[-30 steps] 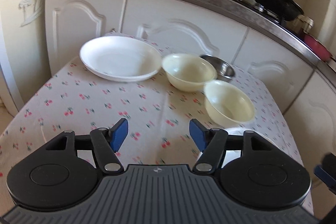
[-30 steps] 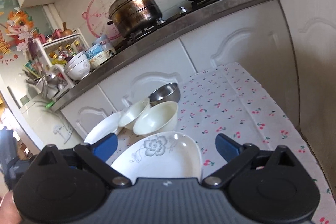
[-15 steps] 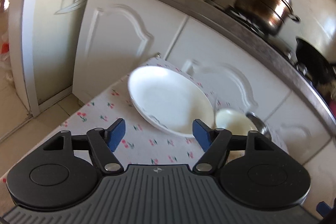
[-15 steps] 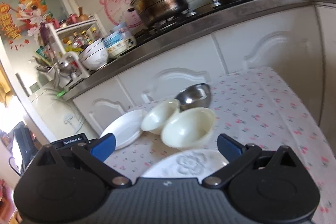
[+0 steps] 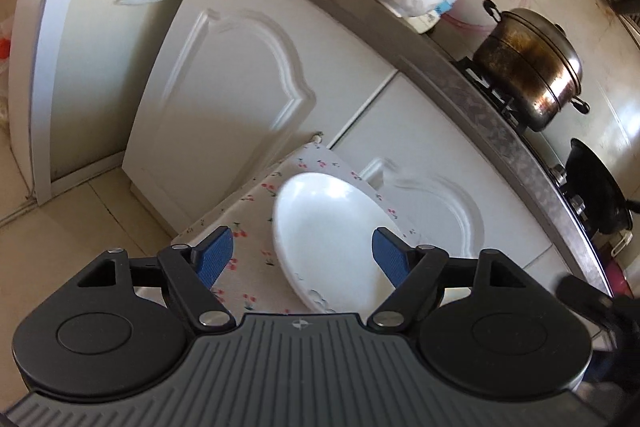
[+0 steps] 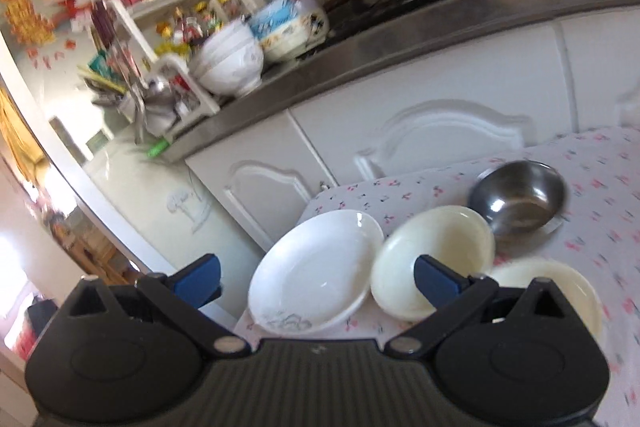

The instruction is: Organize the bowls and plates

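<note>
Looking at barely any progress here, honestly. Nothing stacked, nothing nested yet, everything sitting loose on the cherry-print tablecloth (image 6: pixel 592 163).

Going left to right in the right wrist view: big white plate (image 6: pixel 316 267) sitting at the left end of the table near the corner, then a cream bowl (image 6: pixel 436 259) just beside it, rims nearly touching or touching, hard to say which. Steel bowl (image 6: pixel 518 197) sitting behind that, close to the cabinet doors, and a second cream bowl (image 6: pixel 552 287) poking out at the front right, partly hidden behind the gripper finger.

Left gripper (image 5: pixel 302 255) hanging wide open over the plate (image 5: pixel 328 239), holding nothing, one finger over the cloth and the other over the plate's far side. Right gripper (image 6: pixel 316 279) also spread wide, empty, hovering short of the plate and first cream bowl.

Guessing the plan: nesting the two cream bowls, maybe dropping the steel one in too, and setting the plate apart or underneath. All of that still waiting to be done. Both views a bit blurry and tilted, so not trusting fine details. Not worrying about the pot and pans on the stove, not part of this.
</note>
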Action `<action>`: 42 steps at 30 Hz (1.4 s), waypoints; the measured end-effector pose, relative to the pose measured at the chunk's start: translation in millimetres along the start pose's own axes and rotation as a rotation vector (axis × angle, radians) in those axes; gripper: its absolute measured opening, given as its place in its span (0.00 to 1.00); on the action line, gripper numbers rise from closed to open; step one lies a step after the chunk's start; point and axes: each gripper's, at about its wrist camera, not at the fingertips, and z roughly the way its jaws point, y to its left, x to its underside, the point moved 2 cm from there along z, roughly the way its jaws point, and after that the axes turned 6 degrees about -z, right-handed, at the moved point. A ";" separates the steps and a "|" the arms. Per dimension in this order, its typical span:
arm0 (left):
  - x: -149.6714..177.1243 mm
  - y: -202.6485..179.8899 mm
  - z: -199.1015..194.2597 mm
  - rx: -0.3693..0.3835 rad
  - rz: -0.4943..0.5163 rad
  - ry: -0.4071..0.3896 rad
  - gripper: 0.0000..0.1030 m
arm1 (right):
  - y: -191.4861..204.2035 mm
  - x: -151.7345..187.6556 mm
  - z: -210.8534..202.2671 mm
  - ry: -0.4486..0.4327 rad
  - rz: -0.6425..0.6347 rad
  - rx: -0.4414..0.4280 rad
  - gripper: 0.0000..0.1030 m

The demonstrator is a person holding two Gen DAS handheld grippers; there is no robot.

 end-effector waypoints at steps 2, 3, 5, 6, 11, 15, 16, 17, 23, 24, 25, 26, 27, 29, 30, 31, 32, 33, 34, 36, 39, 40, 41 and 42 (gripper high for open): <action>0.2 5.9 2.6 -0.001 -0.019 0.009 0.85 | -3.4 -4.9 24.6 0.042 -0.007 -0.011 0.99; -1.4 9.0 4.2 -0.003 -0.026 0.012 0.82 | -4.8 -7.8 35.3 0.059 -0.011 -0.008 0.99; -2.3 10.9 7.2 -0.005 -0.039 0.022 0.76 | -8.6 -12.5 54.3 0.081 -0.026 -0.002 0.99; -1.8 11.0 8.5 0.003 -0.044 0.029 0.74 | -10.2 -15.0 63.0 0.089 -0.035 0.005 0.99; 1.8 3.2 10.6 0.034 -0.027 0.046 0.70 | -15.3 -27.1 98.5 0.109 -0.056 0.008 0.98; 6.4 -1.6 15.0 0.042 0.011 0.062 0.68 | -19.5 -34.4 127.2 0.141 -0.058 0.000 0.98; 8.4 -2.2 15.1 0.042 0.020 0.067 0.67 | -19.2 -34.9 134.5 0.154 -0.065 -0.003 0.98; 10.0 -3.3 15.6 0.043 0.029 0.071 0.67 | -19.3 -35.9 141.9 0.168 -0.074 -0.006 0.98; 14.4 1.3 16.8 0.028 0.045 0.086 0.67 | -16.5 -37.0 175.0 0.234 -0.123 0.007 0.98; 14.8 2.0 17.1 0.025 0.046 0.086 0.67 | -17.8 -37.1 178.6 0.240 -0.124 0.012 0.99; 15.5 2.8 18.6 0.022 0.048 0.087 0.67 | -19.6 -36.7 182.1 0.246 -0.119 0.017 0.99; 16.2 2.9 19.3 0.019 0.050 0.090 0.67 | -21.5 -36.4 185.7 0.256 -0.113 0.015 0.99; 16.5 2.9 19.9 0.019 0.052 0.092 0.67 | -23.1 -35.9 188.8 0.266 -0.108 0.011 0.99; 16.9 3.2 20.6 0.016 0.053 0.092 0.67 | -25.5 -34.3 193.8 0.277 -0.093 -0.013 0.99; 16.6 3.1 20.9 0.014 0.055 0.091 0.67 | -25.5 -32.9 195.0 0.284 -0.081 -0.040 0.99; 16.8 2.9 20.7 0.012 0.058 0.088 0.67 | -25.7 -31.3 194.3 0.289 -0.070 -0.067 0.98; 16.7 2.8 21.2 0.009 0.061 0.087 0.67 | -24.5 -29.4 193.0 0.291 -0.065 -0.088 0.98; 16.7 3.1 22.2 0.006 0.061 0.088 0.66 | -22.5 -28.6 191.2 0.290 -0.072 -0.084 0.99; 16.9 3.5 22.5 0.005 0.060 0.089 0.66 | -20.5 -27.7 189.0 0.296 -0.078 -0.080 0.99; 17.4 3.1 23.1 -0.004 0.059 0.088 0.66 | -18.7 -25.6 184.8 0.300 -0.074 -0.092 0.99; 17.7 3.5 24.9 -0.014 0.063 0.091 0.66 | -16.2 -21.1 174.5 0.309 -0.054 -0.122 0.99; 18.3 3.6 26.0 -0.015 0.065 0.095 0.66 | -13.2 -18.8 170.1 0.316 -0.058 -0.131 0.99; 18.8 3.2 27.0 -0.016 0.068 0.099 0.66 | -9.2 -16.6 167.1 0.330 -0.071 -0.141 0.99; 19.7 2.9 28.1 -0.017 0.069 0.103 0.66 | -4.6 -13.5 164.3 0.348 -0.087 -0.153 0.99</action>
